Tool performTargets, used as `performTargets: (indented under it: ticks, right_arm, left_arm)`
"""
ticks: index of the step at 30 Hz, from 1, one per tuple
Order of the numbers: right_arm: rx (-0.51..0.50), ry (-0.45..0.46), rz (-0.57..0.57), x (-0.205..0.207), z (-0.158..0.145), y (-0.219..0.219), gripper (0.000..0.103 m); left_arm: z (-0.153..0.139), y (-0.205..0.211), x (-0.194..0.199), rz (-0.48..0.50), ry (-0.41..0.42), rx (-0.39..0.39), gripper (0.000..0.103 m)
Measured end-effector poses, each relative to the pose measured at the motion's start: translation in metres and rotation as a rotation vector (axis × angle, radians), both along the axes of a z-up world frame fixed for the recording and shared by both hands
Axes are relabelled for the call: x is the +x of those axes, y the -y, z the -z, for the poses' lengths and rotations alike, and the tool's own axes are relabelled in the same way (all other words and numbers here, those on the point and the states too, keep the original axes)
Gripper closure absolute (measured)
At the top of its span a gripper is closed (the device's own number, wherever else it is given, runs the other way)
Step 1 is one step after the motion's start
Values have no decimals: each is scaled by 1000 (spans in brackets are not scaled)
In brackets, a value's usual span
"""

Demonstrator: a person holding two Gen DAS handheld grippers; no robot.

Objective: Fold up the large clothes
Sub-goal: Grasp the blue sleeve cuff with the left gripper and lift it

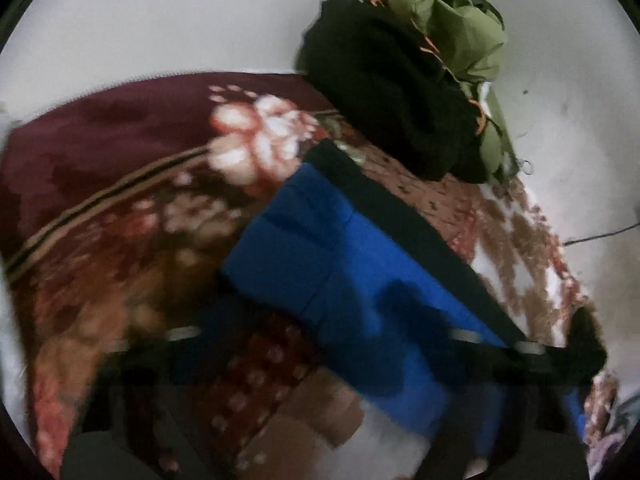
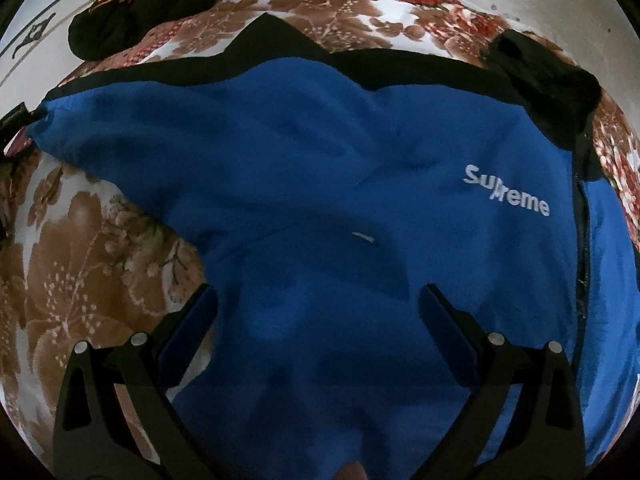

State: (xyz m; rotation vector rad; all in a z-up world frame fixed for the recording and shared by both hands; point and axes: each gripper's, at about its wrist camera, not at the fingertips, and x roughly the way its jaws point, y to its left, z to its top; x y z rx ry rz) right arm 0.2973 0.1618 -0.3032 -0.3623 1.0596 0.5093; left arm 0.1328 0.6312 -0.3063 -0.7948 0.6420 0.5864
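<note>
Biggest thing in play is the floral blanket (image 2: 100,272), brown, red and white blooms, spread out and filling most of both wrist views, with a maroon stretch showing in the left wrist view. Pale floor (image 1: 560,60) shows beyond its edges. Laid flat on the blanket is the blue jacket (image 2: 320,184), black trim along its far edge, a dark zip running down the right side of the right wrist view and white "Supreme" lettering (image 2: 506,194) near that zip. Further back, near the blanket's edge, sits a heap of clothes: a black garment (image 1: 384,88) with an olive green garment (image 1: 456,24) bunched right against it, orange stitching or cord showing where they meet. Now the right gripper (image 2: 318,300), hovering low over the blue fleece, jaws spread wide, nothing pinched, the left finger at the jacket's edge where the blanket shows beside it, the right finger over the blue cloth. A small white fleck (image 2: 362,237) lies on the fleece just ahead of those fingers. The left gripper (image 1: 320,344) is a smear of motion blur over the jacket's near corner; can't tell how wide its jaws stand or whether they've got cloth.
</note>
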Motion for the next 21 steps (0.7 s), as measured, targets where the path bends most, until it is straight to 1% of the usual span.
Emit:
performTargets:
  ticks: [1, 2, 3, 5, 8, 11, 15, 18, 20, 21]
  right_arm:
    - [1, -4, 3, 0, 2, 0, 5]
    - [1, -8, 8, -1, 5, 0, 5]
    - [0, -10, 11, -1, 6, 0, 5]
    - [1, -14, 19, -2, 10, 1, 5]
    - [12, -14, 32, -3, 13, 3, 5]
    - [20, -37, 42, -5, 16, 4, 4]
    - [34, -29, 39, -11, 12, 9, 5]
    - [70, -37, 72, -15, 4, 20, 5]
    - [75, -34, 80, -19, -2, 26, 5]
    - [72, -33, 84, -21, -5, 30, 5]
  left_arm:
    - [2, -4, 5, 13, -15, -16, 74]
    - [3, -6, 8, 24, -7, -29, 78]
    - [1, -6, 9, 32, 0, -34, 85]
    - [-7, -3, 12, 57, 8, -33, 92]
    - [-38, 13, 15, 90, 17, 24, 94]
    - [-86, 37, 20, 120, 59, 95, 94]
    - [-147, 82, 37, 184, 135, 177, 95]
    - [-186, 122, 57, 245, 193, 201, 95]
    - [-202, 146, 72, 288, 201, 203, 95]
    - [-213, 167, 85, 323, 206, 206, 96]
